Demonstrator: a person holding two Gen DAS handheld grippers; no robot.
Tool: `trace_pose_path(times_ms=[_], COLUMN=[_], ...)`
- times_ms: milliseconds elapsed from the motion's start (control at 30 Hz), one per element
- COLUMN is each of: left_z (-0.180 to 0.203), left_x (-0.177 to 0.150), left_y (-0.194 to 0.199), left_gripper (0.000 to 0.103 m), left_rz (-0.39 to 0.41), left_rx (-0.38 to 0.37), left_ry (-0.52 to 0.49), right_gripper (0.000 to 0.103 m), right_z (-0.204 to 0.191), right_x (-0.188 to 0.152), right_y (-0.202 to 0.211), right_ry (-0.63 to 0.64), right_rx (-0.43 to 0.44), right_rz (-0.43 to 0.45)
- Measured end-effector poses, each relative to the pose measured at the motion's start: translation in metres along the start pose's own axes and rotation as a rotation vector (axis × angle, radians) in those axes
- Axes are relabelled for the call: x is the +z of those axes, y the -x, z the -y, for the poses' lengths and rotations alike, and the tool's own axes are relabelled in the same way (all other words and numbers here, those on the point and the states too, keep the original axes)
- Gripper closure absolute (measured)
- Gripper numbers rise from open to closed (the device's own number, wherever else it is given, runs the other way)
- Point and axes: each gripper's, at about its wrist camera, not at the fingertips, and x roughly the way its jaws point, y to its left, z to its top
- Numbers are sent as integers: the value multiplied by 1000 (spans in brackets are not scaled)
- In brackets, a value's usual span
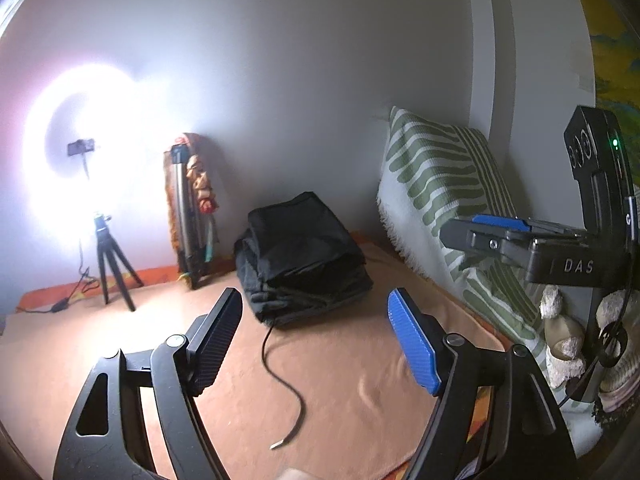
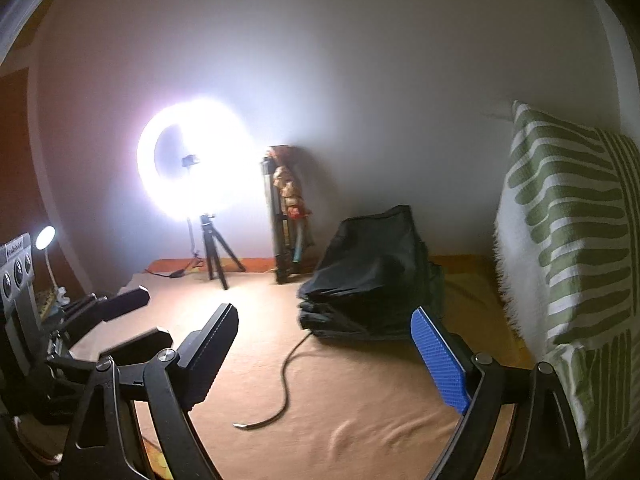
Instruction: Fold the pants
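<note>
Pants (image 1: 300, 256) lie folded on the bed (image 1: 340, 380); left gripper (image 1: 316, 340) and right gripper (image 2: 328, 360) fingers spread, empty.

ring light (image 1: 68, 148) lit | striped pillow (image 1: 440, 184) against wall | tripod (image 1: 110, 264) upright

The black pants (image 1: 300, 256) lie folded in a thick stack, seemingly 1 drawstring (image 1: 282, 380) trailing forward.
</note>
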Motion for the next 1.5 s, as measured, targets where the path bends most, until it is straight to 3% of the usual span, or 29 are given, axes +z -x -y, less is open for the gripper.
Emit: trace_pose_path(times_ms=[267, 400, 533, 1000, 1500], left_z=[-19, -28, -38, -60, -63], left_x=[-22, -35, -47, -78, -91], left_y=[26, 30, 29, 19, 18], left_gripper=[23, 23, 23, 22, 22], left_rz=[-1, -14, -37, -86, -118], left_rx=[46, 72, 94, 152, 172], left_ry=[16, 28, 50, 80, 78], right_gripper=[12, 4, 4, 0, 0], right_z=[-39, -52, -61, -57, -60], right_x=[-16, -33, -50, -98, -111], right_y=[0, -12, -29, -74, -80], right_ry=[9, 13, 19, -7, 9], right_rx=[40, 25, -7, -100, -82], right_rz=[28, 34, 20, -1, -15])
